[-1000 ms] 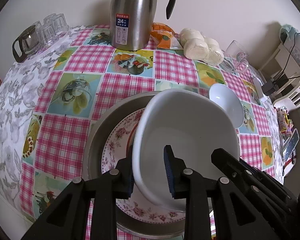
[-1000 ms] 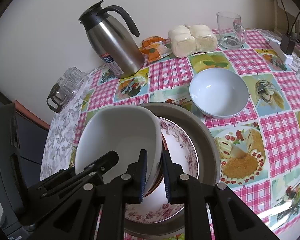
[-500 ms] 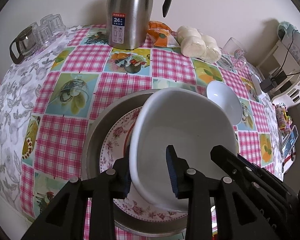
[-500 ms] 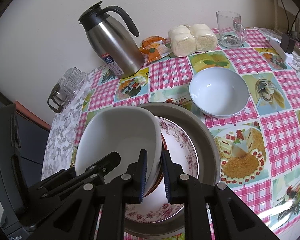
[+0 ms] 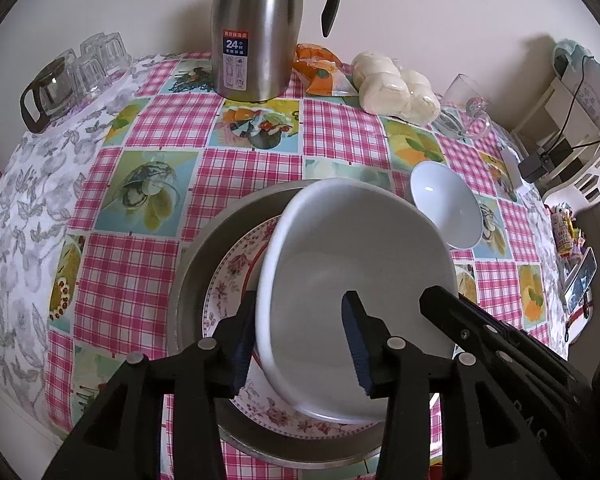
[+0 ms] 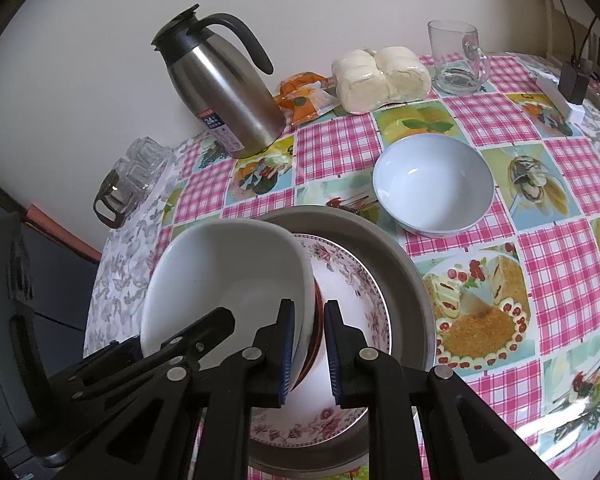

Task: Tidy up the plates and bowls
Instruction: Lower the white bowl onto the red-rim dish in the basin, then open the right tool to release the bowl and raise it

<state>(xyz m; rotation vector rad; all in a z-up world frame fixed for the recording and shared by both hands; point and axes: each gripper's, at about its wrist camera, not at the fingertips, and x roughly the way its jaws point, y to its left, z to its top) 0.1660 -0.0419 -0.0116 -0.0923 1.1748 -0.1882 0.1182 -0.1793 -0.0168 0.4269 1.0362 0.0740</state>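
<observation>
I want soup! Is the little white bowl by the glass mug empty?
Empty. The little white bowl shows only its clean inside, nothing in it.

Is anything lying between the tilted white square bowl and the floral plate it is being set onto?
Nothing visible. The white square bowl leans over the floral-rimmed plate inside the round metal tray; the right gripper clamps its rim while the left gripper is opening around the opposite rim.

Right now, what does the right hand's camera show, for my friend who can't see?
The right claw pinches the rim of a tilted white bowl over a flowery plate in a metal pan. Another bowl sits behind.
</observation>
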